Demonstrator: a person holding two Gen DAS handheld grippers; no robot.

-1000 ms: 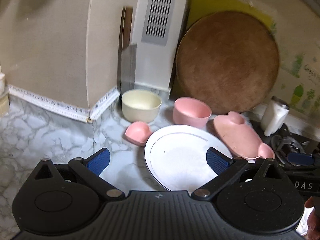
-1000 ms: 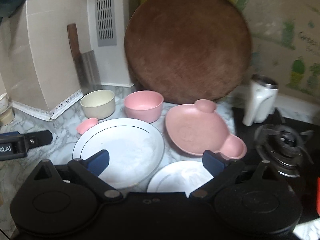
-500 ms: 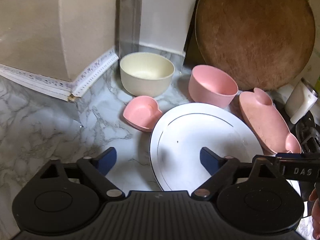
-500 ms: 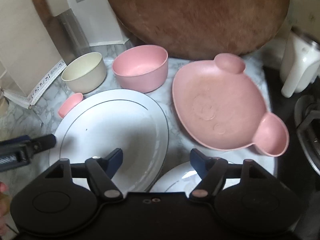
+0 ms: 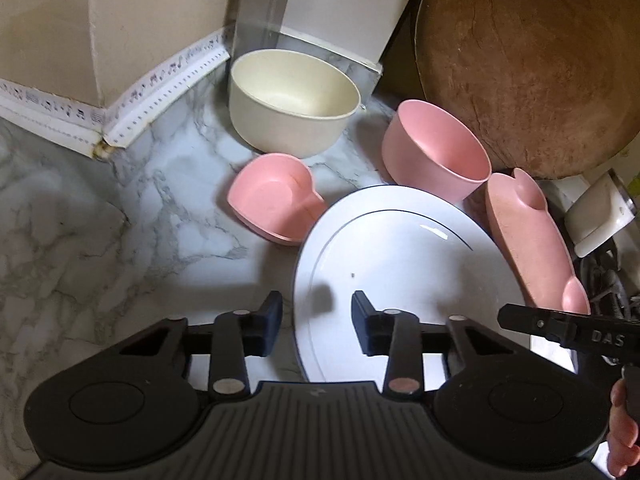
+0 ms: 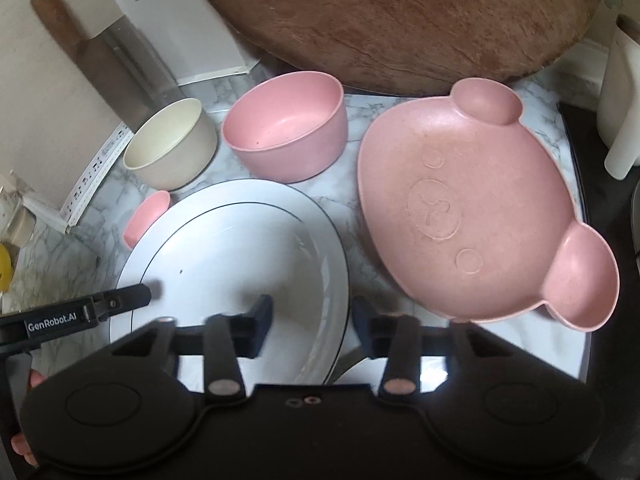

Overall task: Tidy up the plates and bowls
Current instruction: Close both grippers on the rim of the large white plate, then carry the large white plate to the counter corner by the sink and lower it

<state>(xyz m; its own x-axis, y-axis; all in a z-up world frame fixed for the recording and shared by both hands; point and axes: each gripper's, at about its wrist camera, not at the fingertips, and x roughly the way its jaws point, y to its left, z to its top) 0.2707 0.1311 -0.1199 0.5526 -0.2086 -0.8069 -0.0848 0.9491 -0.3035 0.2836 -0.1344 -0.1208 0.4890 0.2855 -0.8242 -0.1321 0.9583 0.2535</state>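
White large plate (image 5: 400, 264) lies flat on the marble desk (image 5: 100, 240), its left rim between the left tongs (image 5: 316, 320) and its right rim between the right tongs (image 6: 310, 322); both have just been closing but look not yet clenched. Judged step: gripping it to lift. Pink heart dish (image 5: 276, 200), pink bowl (image 6: 286, 124) and bear plate (image 6: 472, 208) crowd its edges; open desk lies left
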